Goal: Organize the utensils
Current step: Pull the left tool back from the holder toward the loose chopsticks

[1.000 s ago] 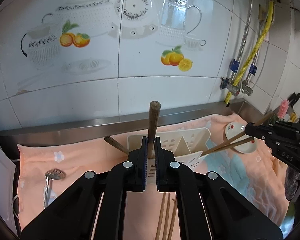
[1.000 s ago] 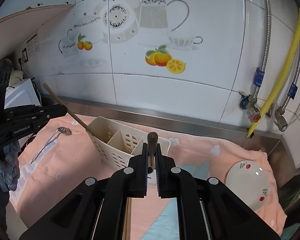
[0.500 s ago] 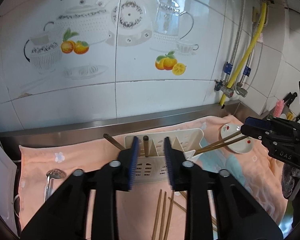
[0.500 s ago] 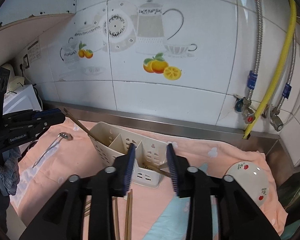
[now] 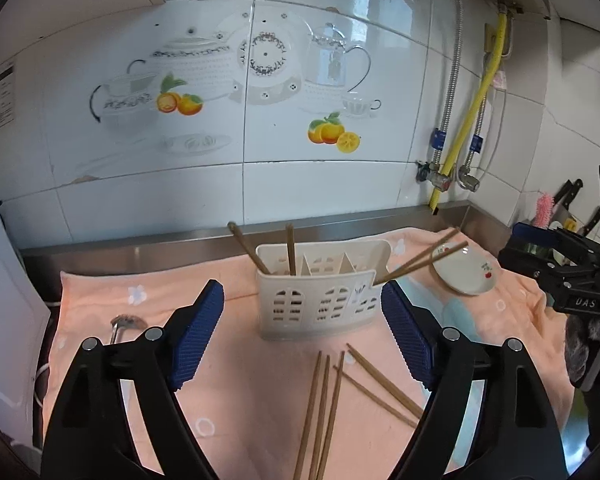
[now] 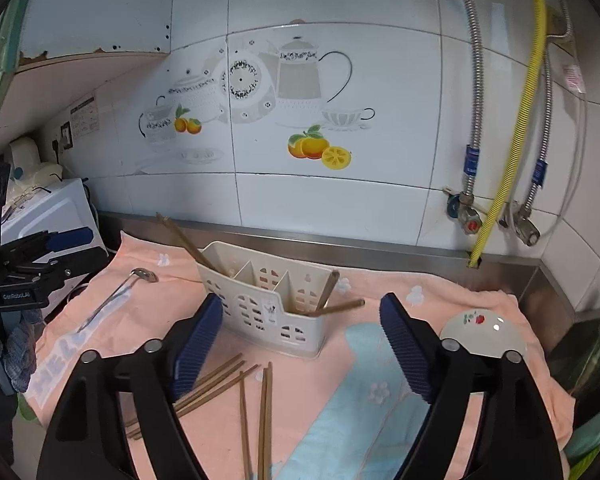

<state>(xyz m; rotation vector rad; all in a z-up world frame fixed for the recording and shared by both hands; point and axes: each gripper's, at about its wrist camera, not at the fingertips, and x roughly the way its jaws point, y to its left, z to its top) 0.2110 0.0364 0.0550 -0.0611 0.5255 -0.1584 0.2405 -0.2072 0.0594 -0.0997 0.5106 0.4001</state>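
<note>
Since 1 second ago both grippers released their chopsticks into the holder (image 5: pixel 323 294): left gripper (image 5: pixel 302 334) and right gripper (image 6: pixel 301 346) jaws opening, empty. Loose chopsticks (image 5: pixel 327 396) lie before the holder on bare towel (image 5: pixel 236 380).

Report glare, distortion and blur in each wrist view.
Left wrist view: window glare on the glossy white wall tiles, fisheye bends the steel counter edge, dark vignette corners. Right wrist view: softer sheen, yellow corrugated hose bowed by distortion, right rim slightly blurred.
</note>
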